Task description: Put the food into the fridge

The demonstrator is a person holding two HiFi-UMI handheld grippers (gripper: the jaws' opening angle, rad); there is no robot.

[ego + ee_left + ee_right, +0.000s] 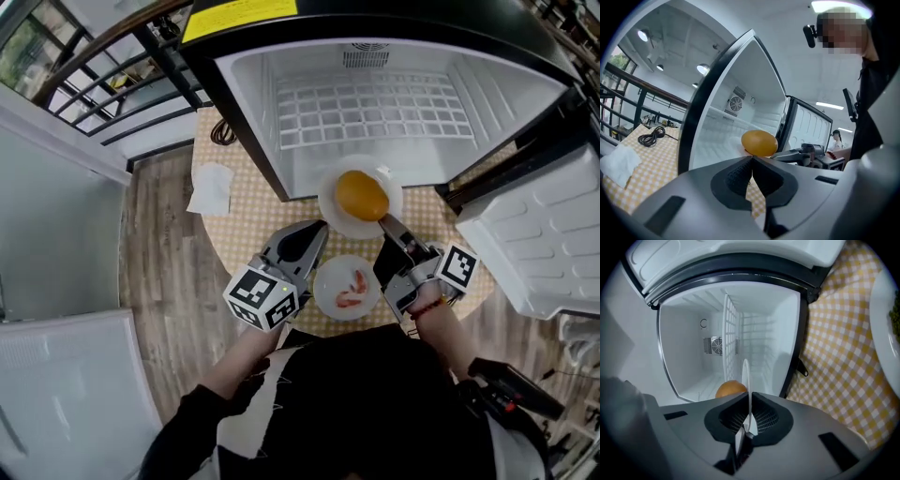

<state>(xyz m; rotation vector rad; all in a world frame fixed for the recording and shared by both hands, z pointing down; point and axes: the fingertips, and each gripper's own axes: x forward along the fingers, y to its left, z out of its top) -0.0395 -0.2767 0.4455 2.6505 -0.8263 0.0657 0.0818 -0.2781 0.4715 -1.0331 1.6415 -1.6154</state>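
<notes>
We find the right gripper (386,222) clamped on the rim of the white plate (326,199), which sits edge-on between its jaws. The round orange food (361,195) rests on that plate at the open mouth of the fridge (375,103). The left gripper (317,232) is closed on nothing. It sits in front of the fridge beside a second plate (323,277) carrying red pieces (352,298). In our judgement, the single-edge grip could let the plate tip. The round food could then roll off before the plate settles inside the fridge.
</notes>
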